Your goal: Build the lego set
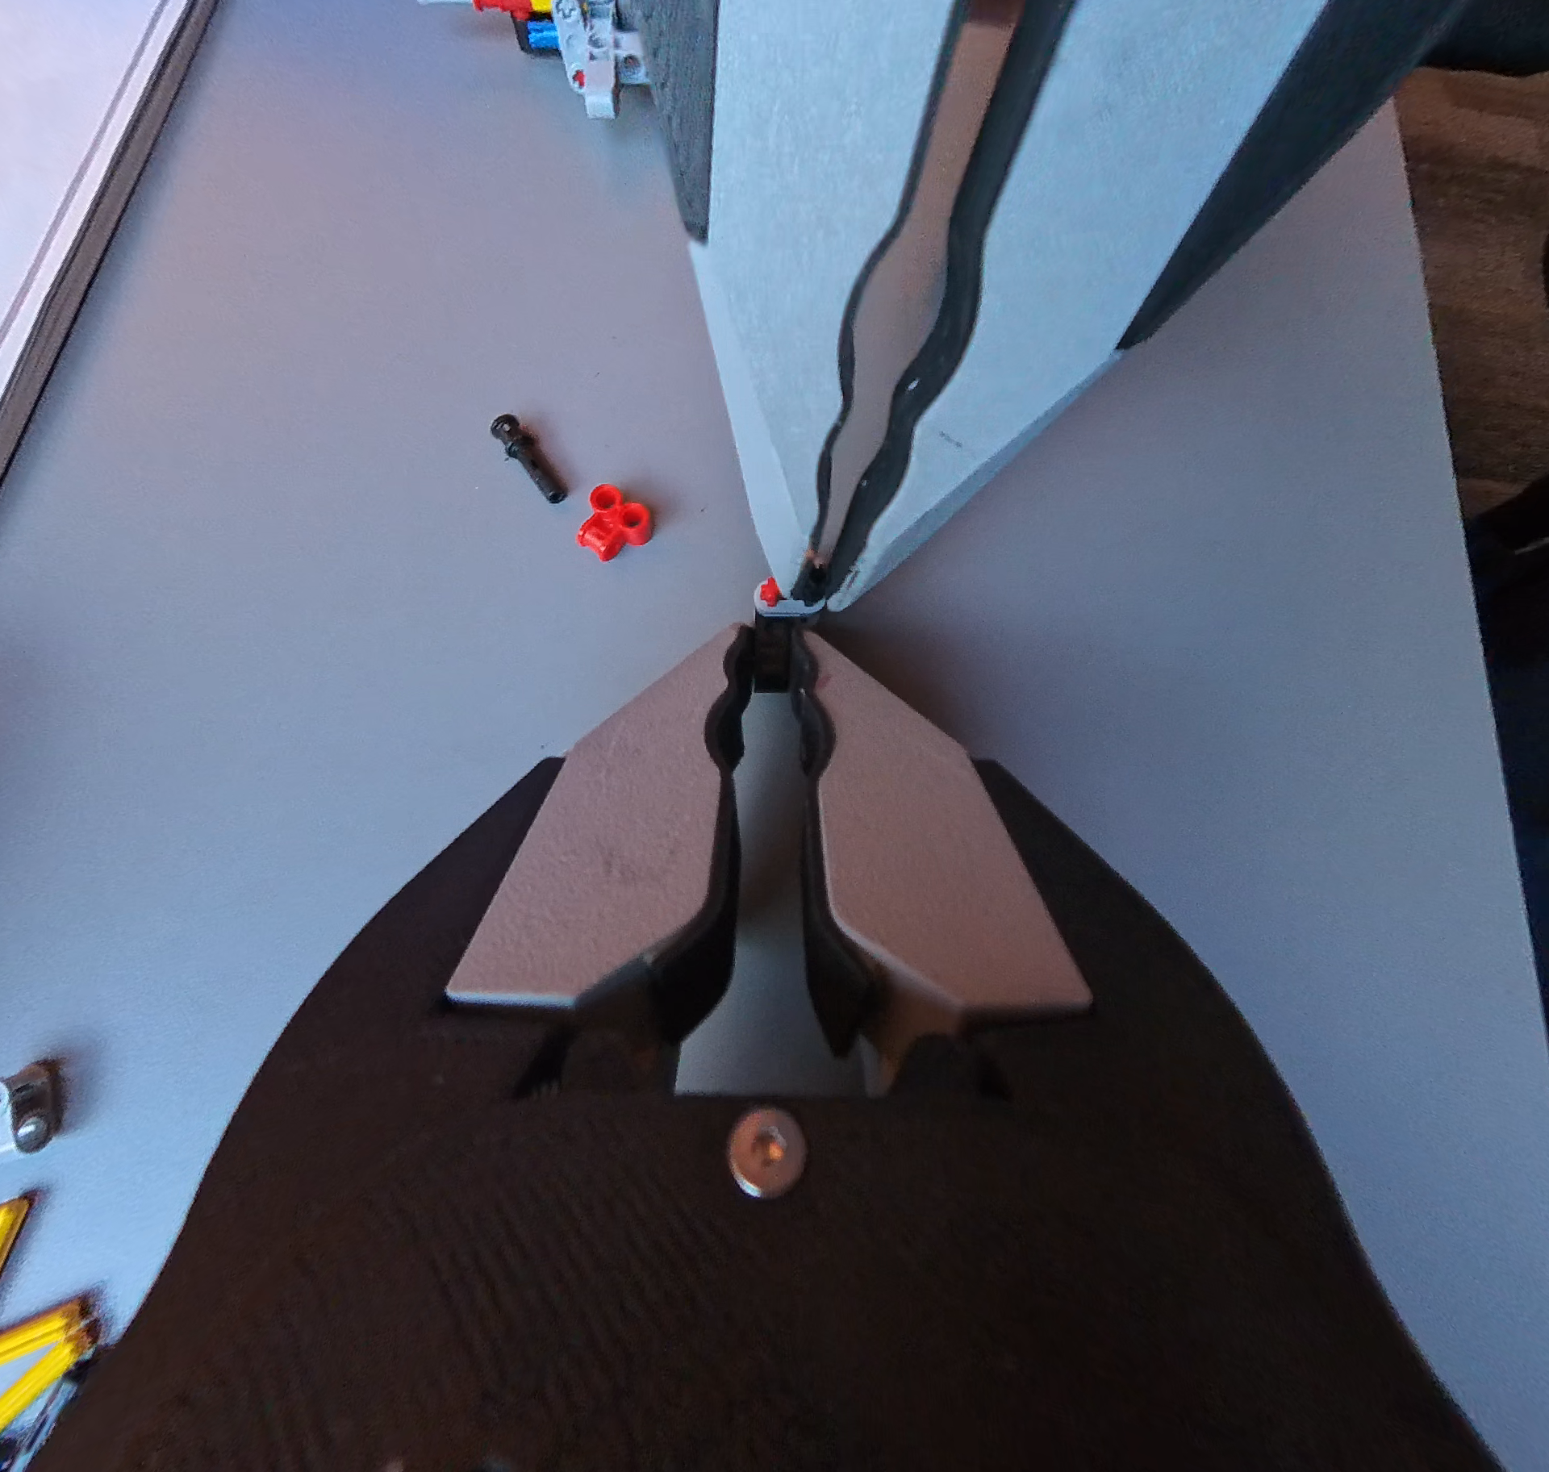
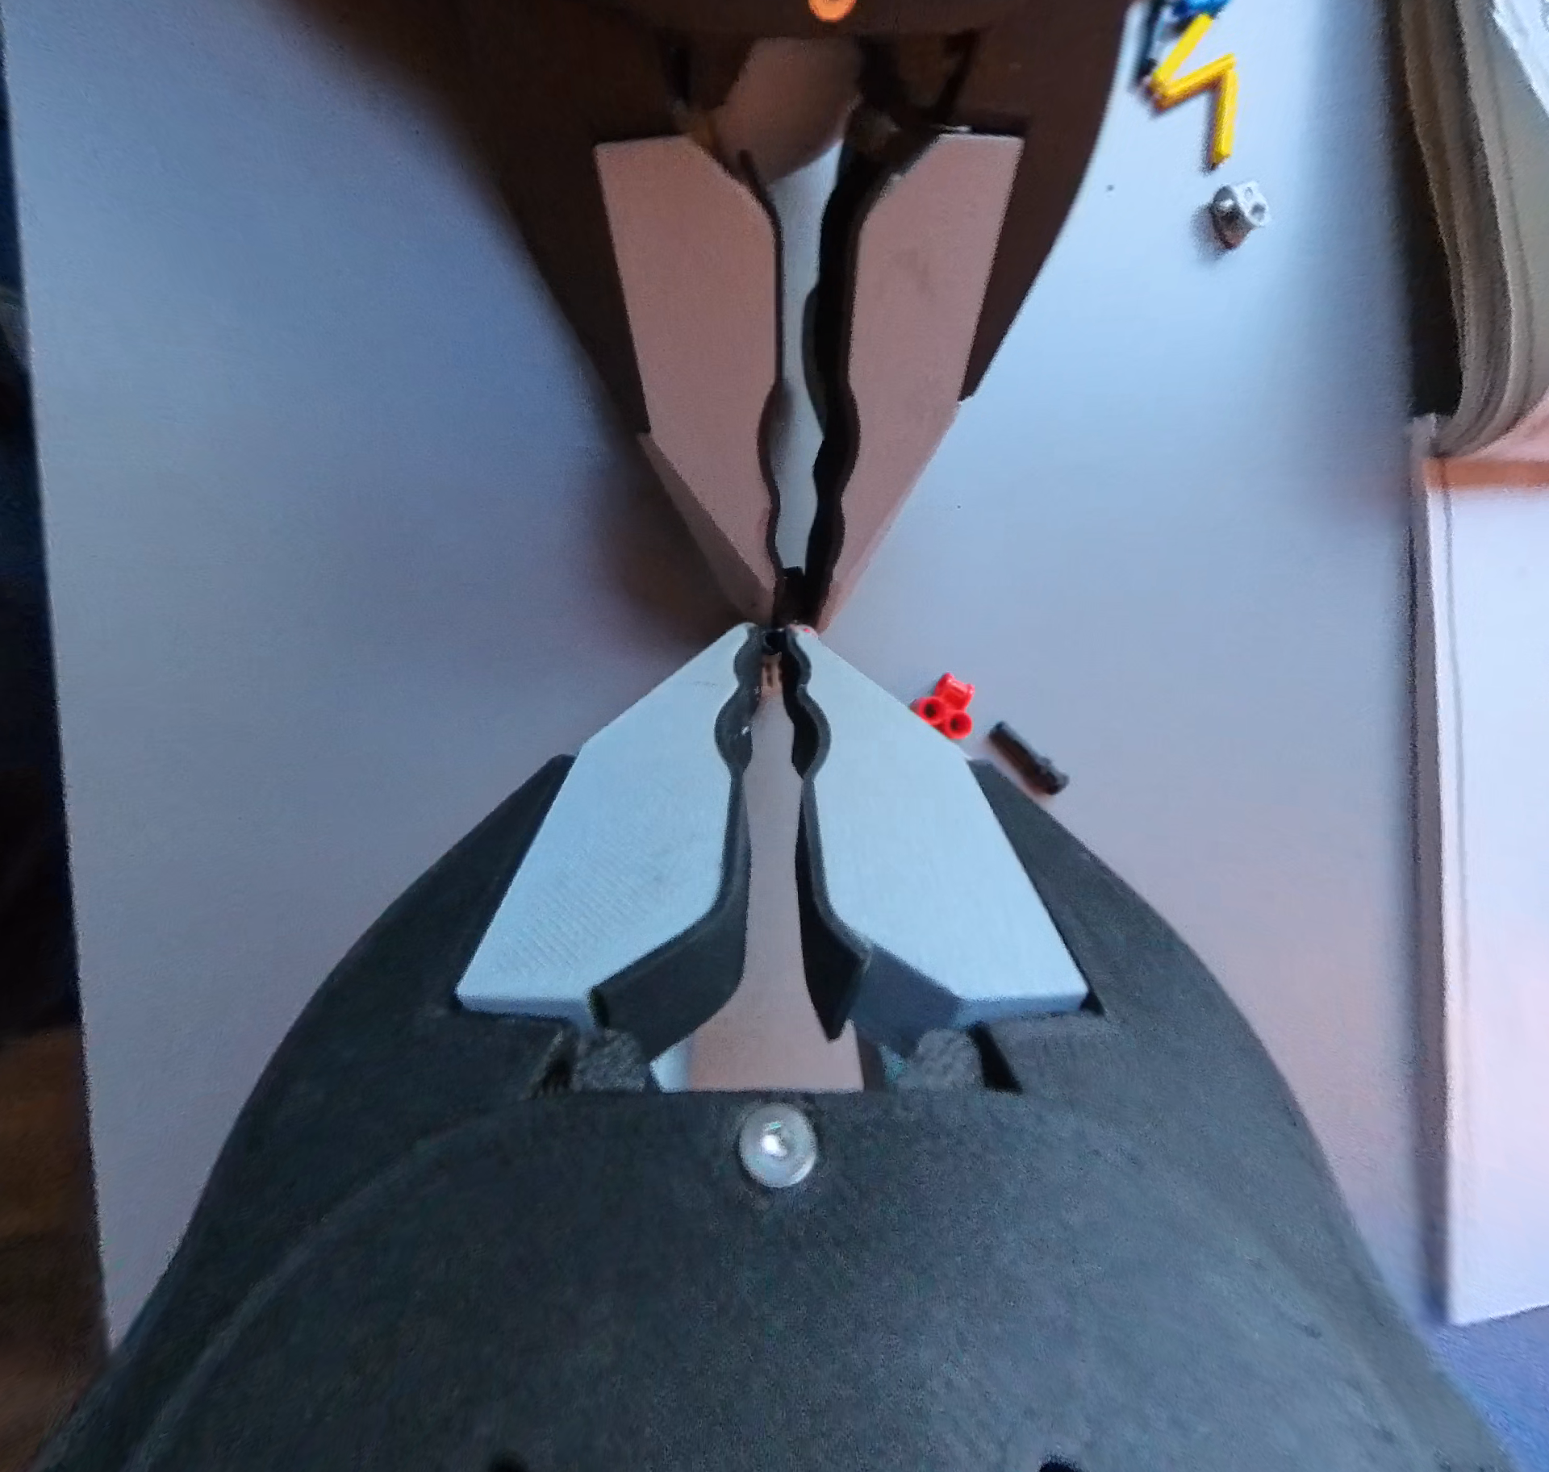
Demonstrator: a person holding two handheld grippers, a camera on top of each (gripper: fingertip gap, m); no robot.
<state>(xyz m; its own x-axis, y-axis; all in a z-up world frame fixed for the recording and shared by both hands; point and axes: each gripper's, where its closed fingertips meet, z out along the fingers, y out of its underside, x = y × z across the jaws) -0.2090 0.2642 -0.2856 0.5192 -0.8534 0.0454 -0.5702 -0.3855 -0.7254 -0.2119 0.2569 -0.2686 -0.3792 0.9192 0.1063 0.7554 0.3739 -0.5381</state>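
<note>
1. Far to your left on the counter (image 1: 293, 300) lie a loose black pin (image 1: 528, 458) and, just beside it, a red connector (image 1: 614, 524). Both are well apart from the tongs, so sweep nothing that way.
2. A multicoloured built block (image 1: 570, 15) stands at the far edge, also apart from the work.
3. Your left tongs (image 1: 775, 661) are narrow and clamped on a black piece (image 1: 771, 665). It carries a grey cross-piece (image 1: 792, 608) with a red stud (image 1: 765, 591) at its far end. It is held above the counter, right where the two sets of tips meet. The grip looks short, so I judge that steady pressure matters more than force.
4. Your right tongs (image 1: 817, 581) are almost closed, pinching a small black peg (image 1: 811, 573) whose end touches the grey cross-piece. Line the peg up along the axis of the tips; it is too small for me to tell whether it sits square.
5. Let one hand be the anvil, and move only the other, slowly.
</note>
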